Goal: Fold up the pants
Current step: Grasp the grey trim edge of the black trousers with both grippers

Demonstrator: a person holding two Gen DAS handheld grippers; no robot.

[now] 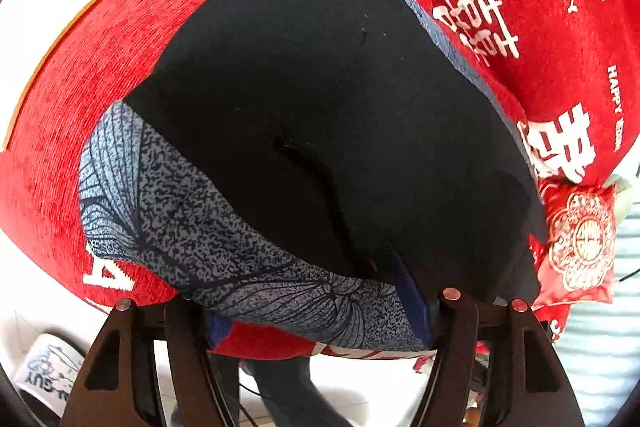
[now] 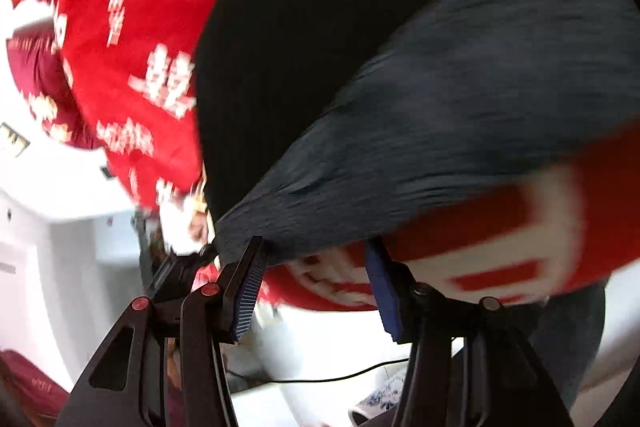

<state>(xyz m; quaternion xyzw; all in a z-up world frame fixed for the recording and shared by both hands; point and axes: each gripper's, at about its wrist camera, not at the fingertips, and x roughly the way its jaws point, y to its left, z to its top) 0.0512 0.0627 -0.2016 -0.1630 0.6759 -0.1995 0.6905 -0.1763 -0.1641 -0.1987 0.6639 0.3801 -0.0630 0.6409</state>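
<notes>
The pants [image 1: 320,115] are black with blue-grey leaf-patterned panels and lie flat on a red cloth [image 1: 100,67] printed with white characters. My left gripper [image 1: 320,311] is open, its fingers straddling the patterned near edge of the pants at the surface's front edge. In the blurred right wrist view the pants [image 2: 460,115] show as black and blue-grey cloth. My right gripper [image 2: 316,291] is open at their near edge, with its blue pads [image 2: 248,295] apart and nothing between them.
A red embroidered cushion [image 1: 576,243] lies at the right end of the pants. A white slipper [image 1: 48,375] sits on the floor below left. A black cable [image 2: 340,377] runs across the white floor under the surface's edge.
</notes>
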